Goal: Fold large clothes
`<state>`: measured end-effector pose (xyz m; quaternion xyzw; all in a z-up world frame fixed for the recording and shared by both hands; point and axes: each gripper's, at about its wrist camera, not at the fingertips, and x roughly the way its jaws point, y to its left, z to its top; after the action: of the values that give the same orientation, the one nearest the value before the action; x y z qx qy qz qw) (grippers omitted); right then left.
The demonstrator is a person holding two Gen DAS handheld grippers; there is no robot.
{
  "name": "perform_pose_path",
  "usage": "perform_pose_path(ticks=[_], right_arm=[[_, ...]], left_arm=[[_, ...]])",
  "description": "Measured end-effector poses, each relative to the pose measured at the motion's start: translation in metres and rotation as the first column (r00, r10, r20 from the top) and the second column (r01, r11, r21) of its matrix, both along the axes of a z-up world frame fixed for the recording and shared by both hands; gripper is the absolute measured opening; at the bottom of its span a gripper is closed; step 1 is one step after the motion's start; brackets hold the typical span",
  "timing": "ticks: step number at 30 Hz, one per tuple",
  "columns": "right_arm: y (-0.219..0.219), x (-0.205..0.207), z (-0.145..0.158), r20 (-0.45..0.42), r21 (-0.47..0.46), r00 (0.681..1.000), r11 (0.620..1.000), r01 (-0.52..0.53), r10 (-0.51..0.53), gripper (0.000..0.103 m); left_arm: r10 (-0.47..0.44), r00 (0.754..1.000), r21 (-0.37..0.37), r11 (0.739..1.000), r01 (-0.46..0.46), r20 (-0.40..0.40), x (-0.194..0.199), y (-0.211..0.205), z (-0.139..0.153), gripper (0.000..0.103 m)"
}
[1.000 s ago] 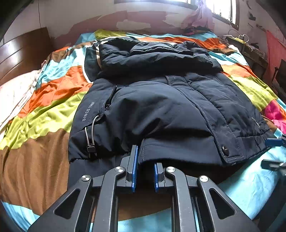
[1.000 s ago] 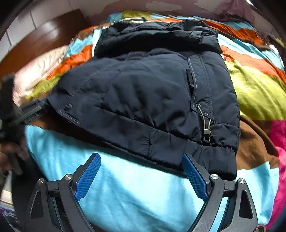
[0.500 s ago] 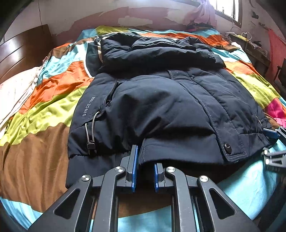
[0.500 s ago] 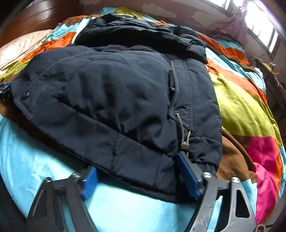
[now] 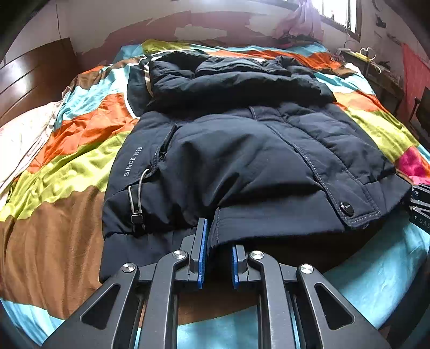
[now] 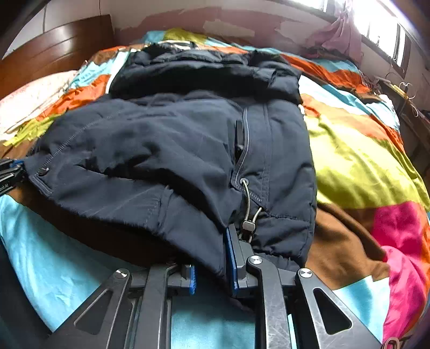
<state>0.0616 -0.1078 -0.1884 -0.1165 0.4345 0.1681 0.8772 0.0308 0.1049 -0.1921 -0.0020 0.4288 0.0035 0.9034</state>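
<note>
- My left tongs (image 5: 216, 257) sit nearly together, clamped on the hem of the navy jacket (image 5: 242, 161) straight ahead of me; a fold of dark cloth runs down between the blue pads (image 5: 202, 255).
- My right tongs (image 6: 212, 264) are closing on the hem at the other bottom corner, and the cloth is bunched between the pads and pressed by them.
- Just past my right tongs, touching the right finger, hangs a grey drawcord with its toggle (image 6: 248, 224).
- A little ahead and left of my left tongs, a matching drawcord (image 5: 136, 198) loops down the jacket's side, beside white lettering (image 5: 132, 161) on the cloth.
- Ahead and right of my left tongs, a dark snap button (image 5: 346, 208) sits on the front flap.
- The jacket lies flat on a bed, spread away from both tongs, its hood (image 5: 233, 77) at the far end.
- Under it and out to both sides runs a bright patchwork bedcover (image 5: 70, 171).
- Far left stands a wooden headboard (image 6: 53, 51); far right, a window (image 6: 376, 24) in a peeling wall (image 5: 188, 24).
</note>
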Motion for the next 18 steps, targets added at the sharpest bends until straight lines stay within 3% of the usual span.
perform_pose_path(ticks=[18], right_arm=[[0.000,0.013,0.068,0.140,0.032,0.989,0.998,-0.057,0.052,0.013]], left_arm=[[-0.013,0.998,-0.004,1.000,0.013,0.058,0.020,0.004,0.056,0.009]])
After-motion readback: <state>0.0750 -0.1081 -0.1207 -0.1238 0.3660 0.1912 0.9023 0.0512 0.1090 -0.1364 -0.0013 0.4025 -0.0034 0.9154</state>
